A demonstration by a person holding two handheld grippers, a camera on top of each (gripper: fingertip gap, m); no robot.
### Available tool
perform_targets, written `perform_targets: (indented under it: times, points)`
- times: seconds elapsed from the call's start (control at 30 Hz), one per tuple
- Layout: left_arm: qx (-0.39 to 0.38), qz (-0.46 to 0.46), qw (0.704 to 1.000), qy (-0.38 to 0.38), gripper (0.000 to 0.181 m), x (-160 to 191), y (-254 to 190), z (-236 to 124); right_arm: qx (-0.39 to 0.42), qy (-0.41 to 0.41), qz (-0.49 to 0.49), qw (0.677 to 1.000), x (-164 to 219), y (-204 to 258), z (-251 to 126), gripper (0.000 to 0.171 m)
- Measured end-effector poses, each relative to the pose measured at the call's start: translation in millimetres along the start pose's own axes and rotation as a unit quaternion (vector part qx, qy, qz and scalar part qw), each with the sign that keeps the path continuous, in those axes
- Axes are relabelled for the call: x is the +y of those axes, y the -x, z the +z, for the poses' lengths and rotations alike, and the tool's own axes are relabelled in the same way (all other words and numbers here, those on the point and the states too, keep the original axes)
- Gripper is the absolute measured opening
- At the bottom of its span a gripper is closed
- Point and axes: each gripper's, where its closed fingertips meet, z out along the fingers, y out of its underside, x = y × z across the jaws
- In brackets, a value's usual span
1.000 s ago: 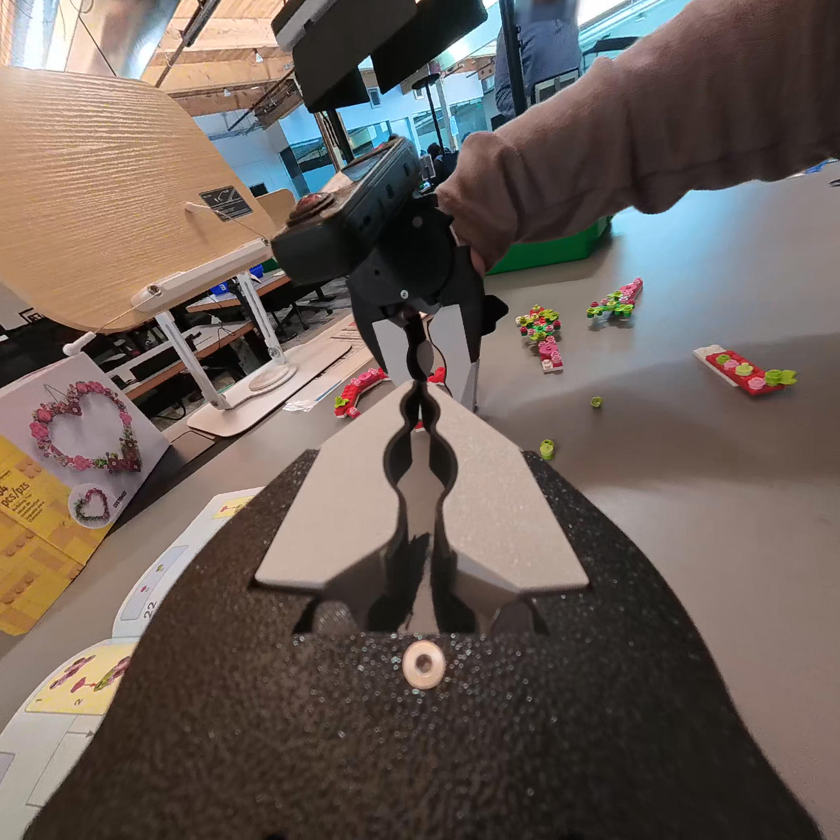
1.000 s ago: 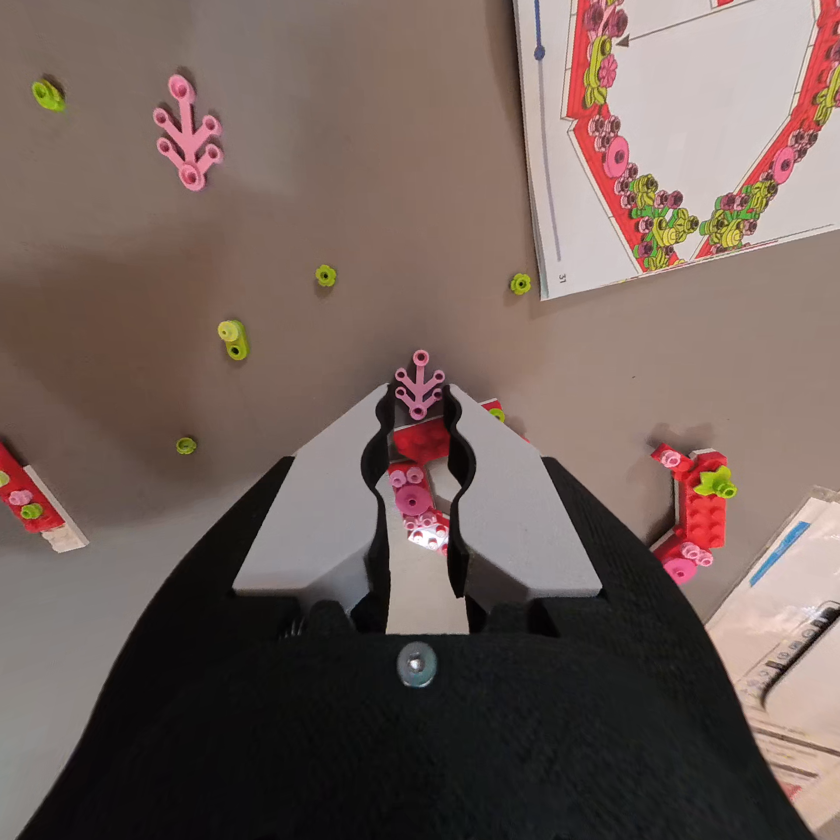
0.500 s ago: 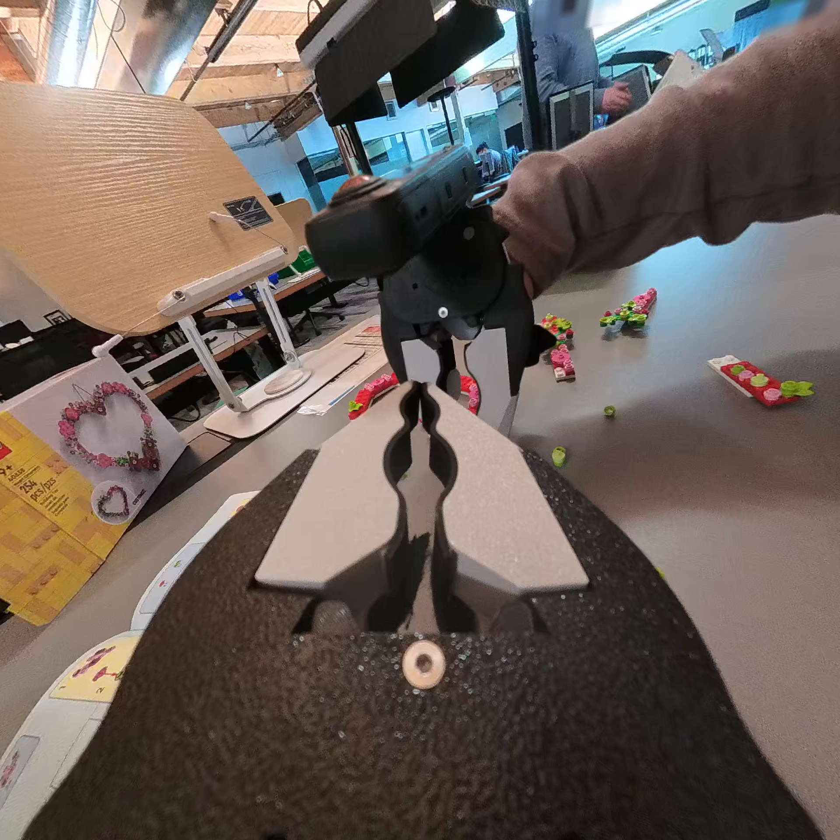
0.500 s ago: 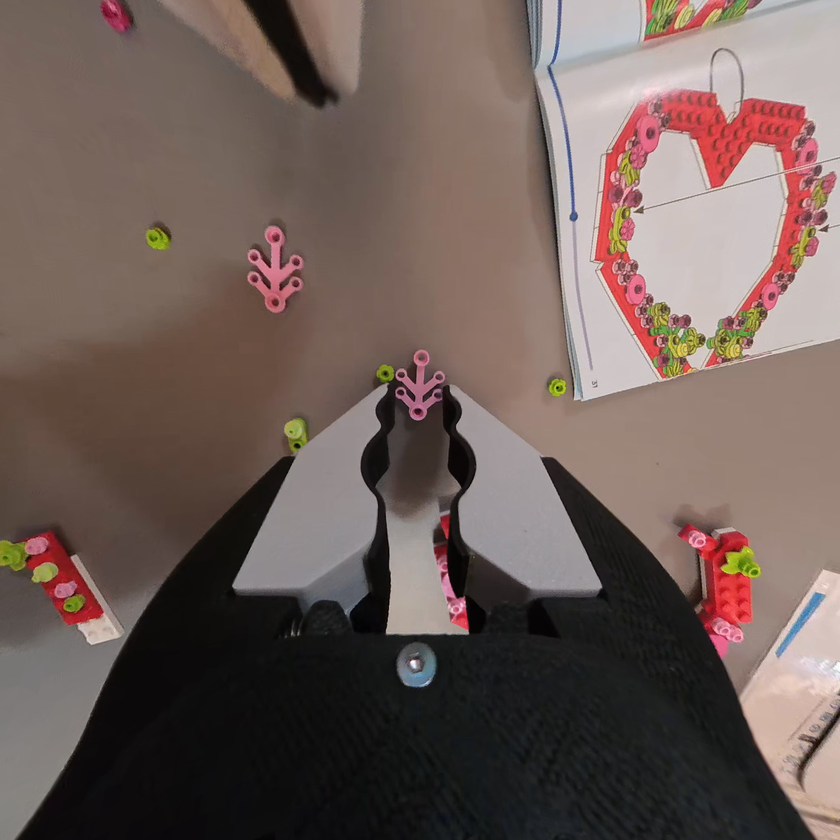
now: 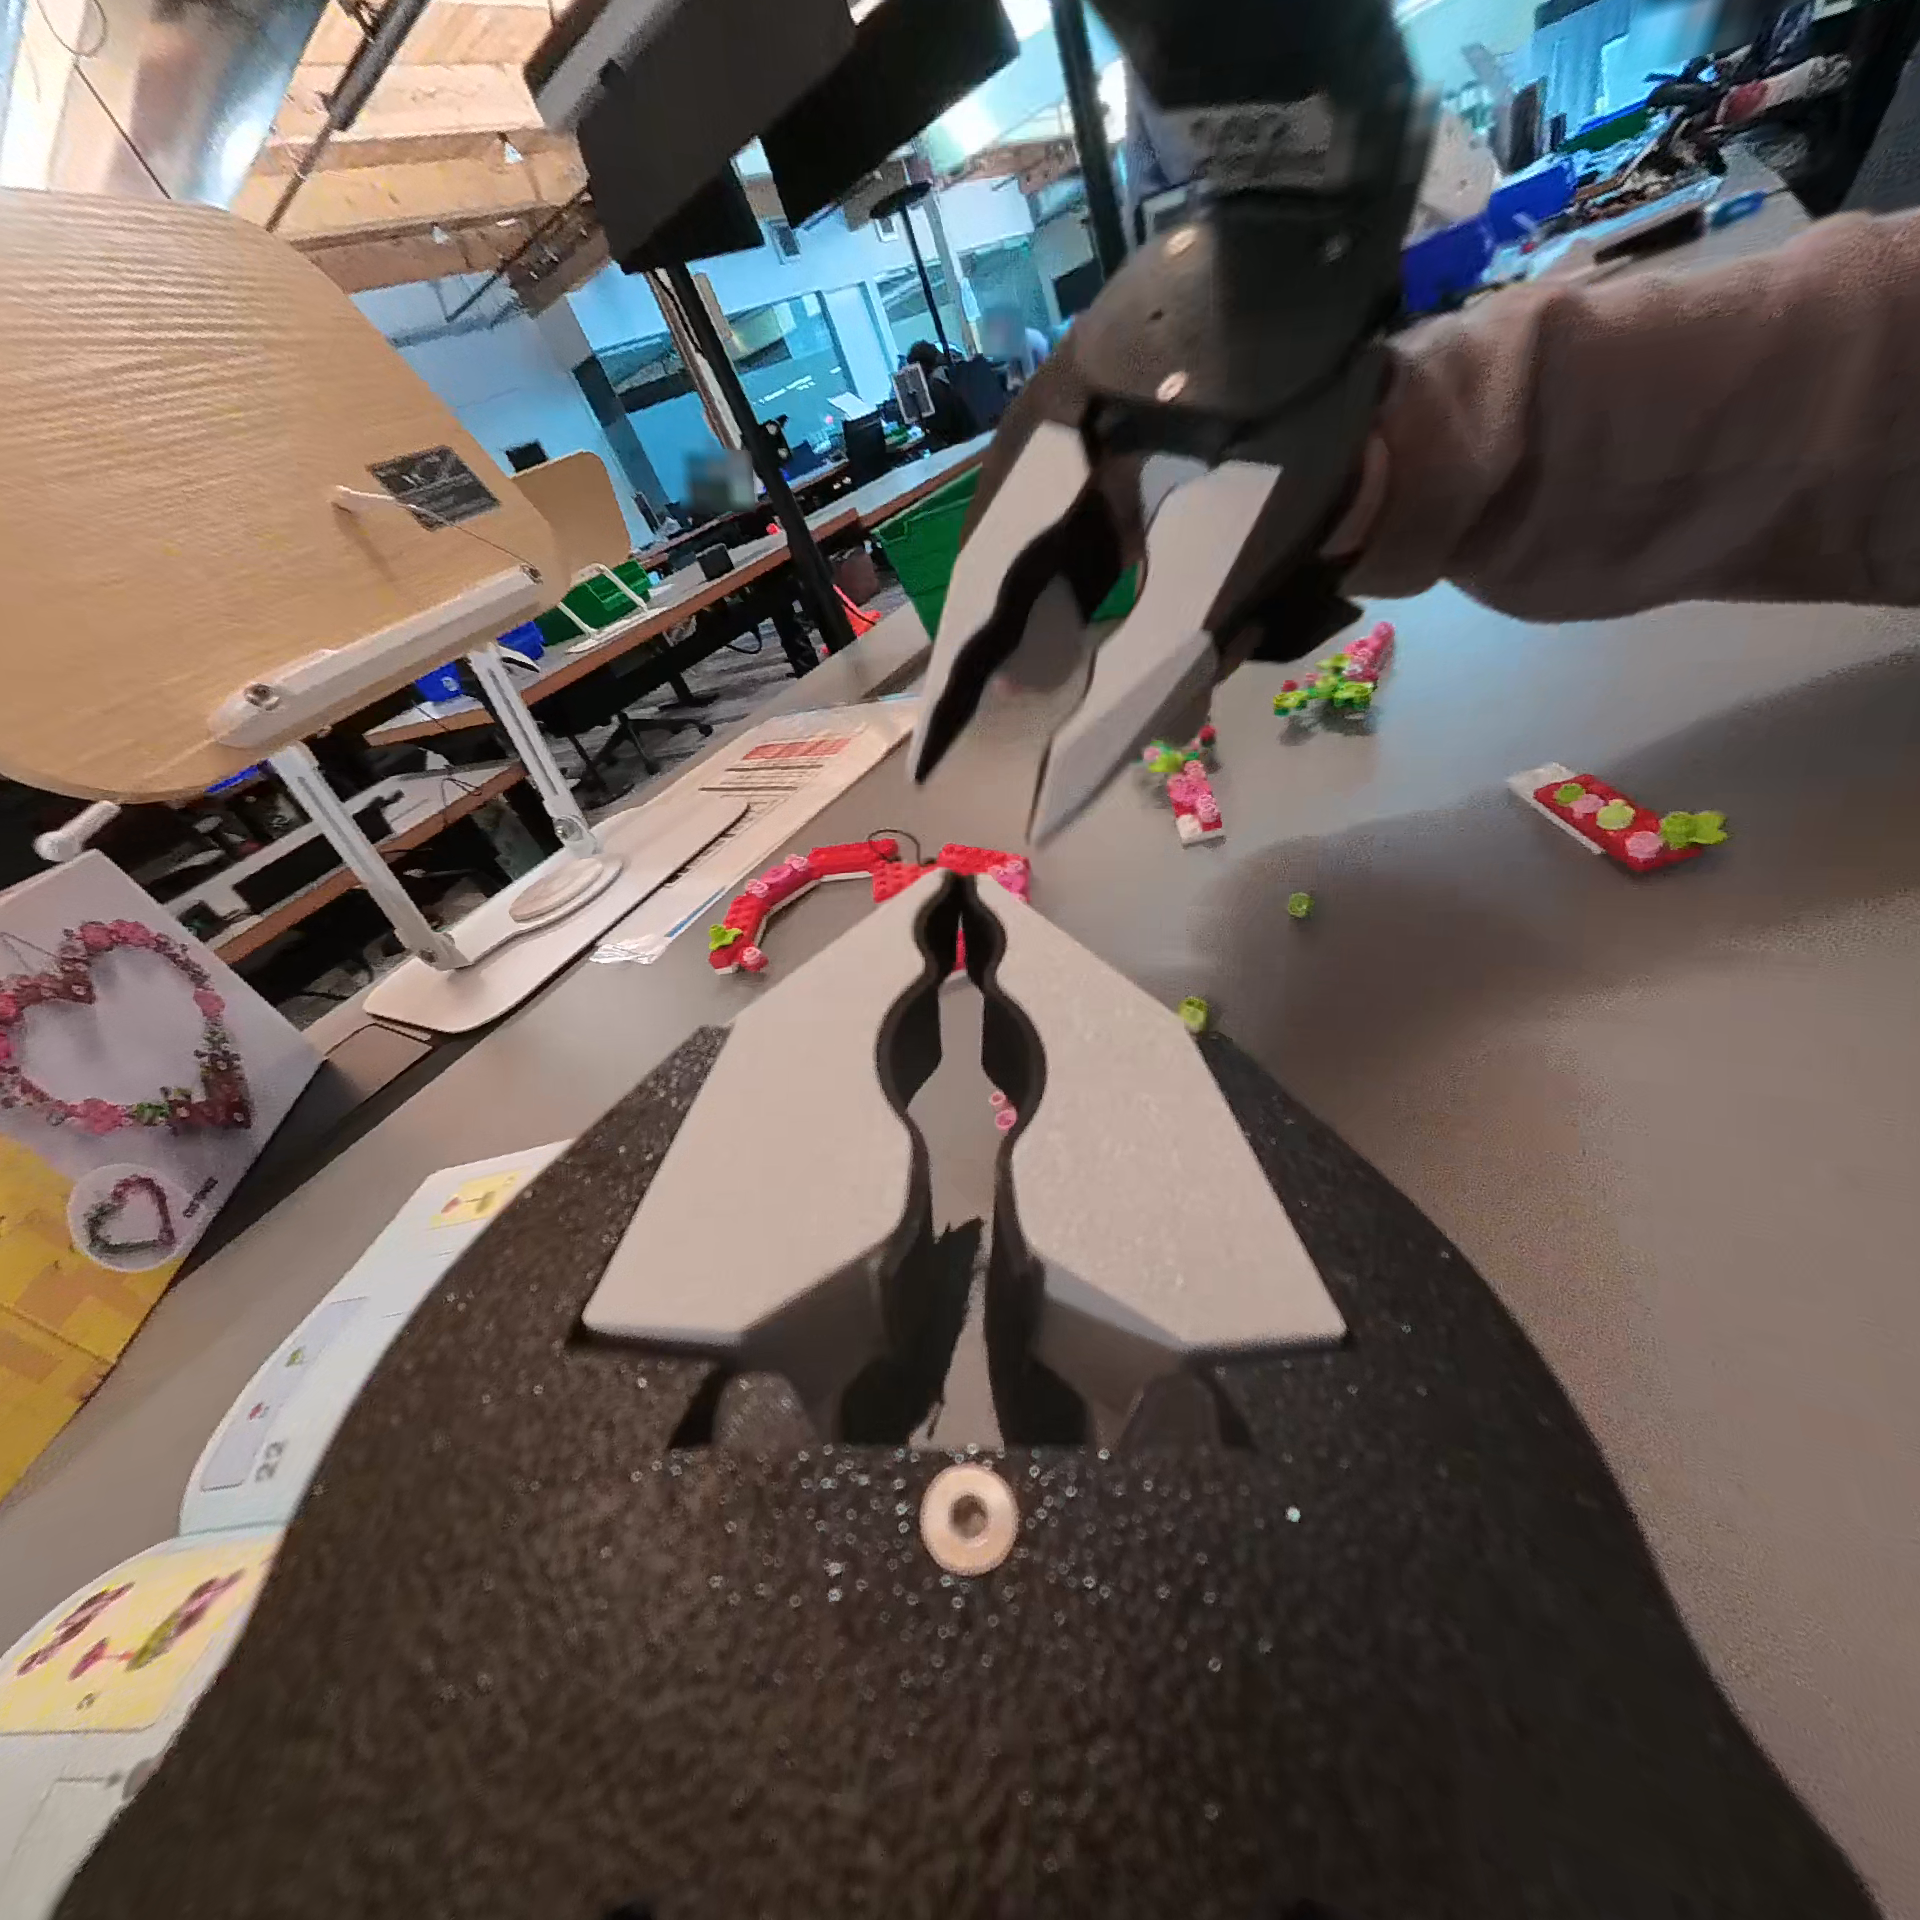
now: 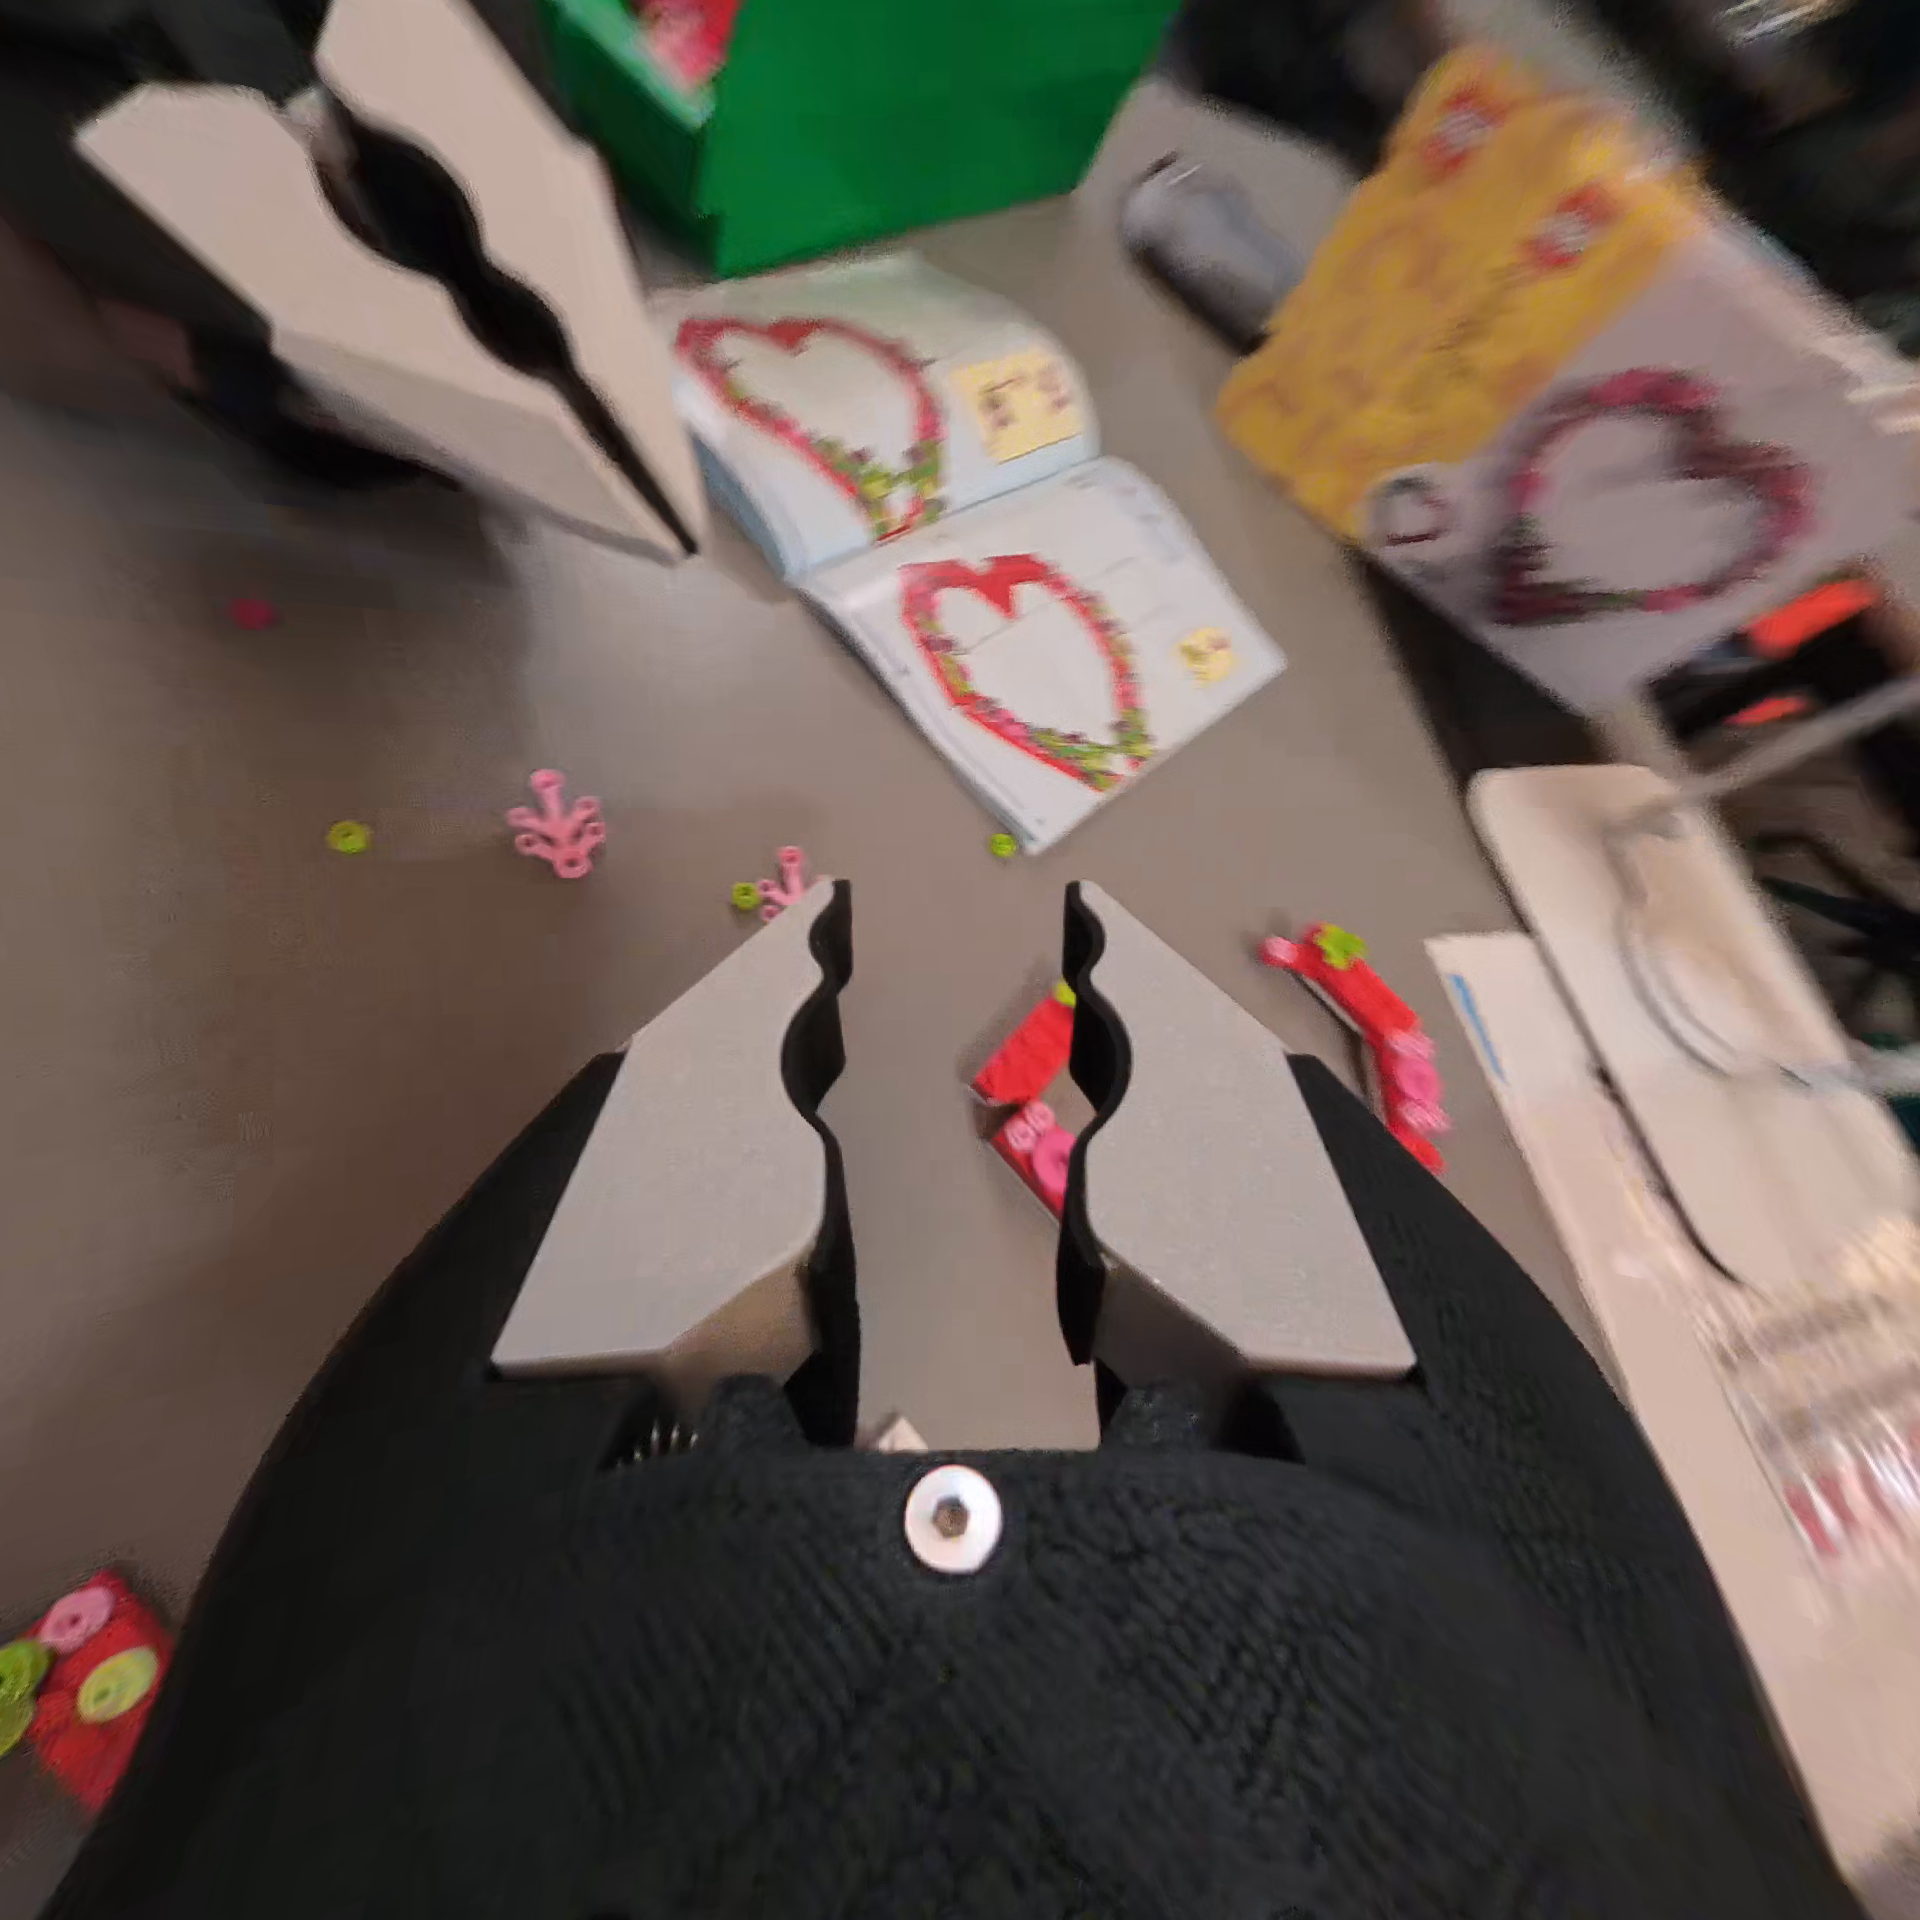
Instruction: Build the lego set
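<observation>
The right gripper [image 6: 956, 904] hung above the grey counter [image 6: 312, 1091] with its two fingers [image 6: 717, 1122] released and a clear gap between them, nothing held. Through that gap and past the right finger showed the curved red piece [image 6: 1023, 1070] of the set, lying flat on the counter with pink round flowers on it. A second red curved piece [image 6: 1361, 1023], topped with a green leaf and pink flowers, lay just to its right.

The left gripper [image 5: 954, 883] had its two fingers [image 5: 790, 1132] clenched tip to tip, empty as far as the view showed. Just beyond the tips lay the same red arch [image 5: 821, 883], open side toward the camera.

Past the right gripper's left finger lay two pink branched sprigs: one [image 6: 784, 878] partly hidden at the fingertip, one [image 6: 558, 826] farther left. Three small lime round studs showed near them [image 6: 348, 837], [image 6: 744, 895], [image 6: 1003, 844]. At the lower left edge sat a red plate with lime and pink studs [image 6: 88, 1673].

From the left wrist view, three more small assemblies lay well apart on the far counter: a red and white strip [image 5: 1610, 821], a pink and green cluster [image 5: 1190, 784] and a green and pink sprig [image 5: 1335, 681].

An open instruction booklet [image 6: 1039, 623] showed two red hearts, and the yellow and white box [image 6: 1538, 343] stood behind it.
</observation>
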Motion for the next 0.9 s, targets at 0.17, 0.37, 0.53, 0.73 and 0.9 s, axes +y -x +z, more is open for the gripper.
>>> perform_targets:
  times: [0.17,0.37,0.53,0.73,0.9]
  points:
    - [0.009,0.009,1.0,-0.001,0.0,0.9,-7.6,2.5,0.247,-0.133,0.025,0.96,10.3,-44.4,-68.9,0.04]
    - [0.001,0.035,0.999,-0.001,0.0,1.9,-8.3,2.2,0.448,-0.22,-0.075,0.863,2.7,-61.8,-134.6,0.033]
    - [-0.005,0.008,1.0,-0.01,0.0,1.2,-0.9,-0.6,0.44,-0.259,-0.017,0.86,9.9,-62.9,-135.3,0.025]
    - [-0.009,-0.008,1.0,-0.019,0.0,0.1,3.6,-2.8,0.446,-0.227,-0.016,0.865,26.7,-66.5,-123.4,0.023]
    - [-0.006,-0.016,1.0,-0.019,0.0,1.3,3.0,-2.6,0.451,-0.234,-0.007,0.861,27.8,-67.9,-128.5,0.022]
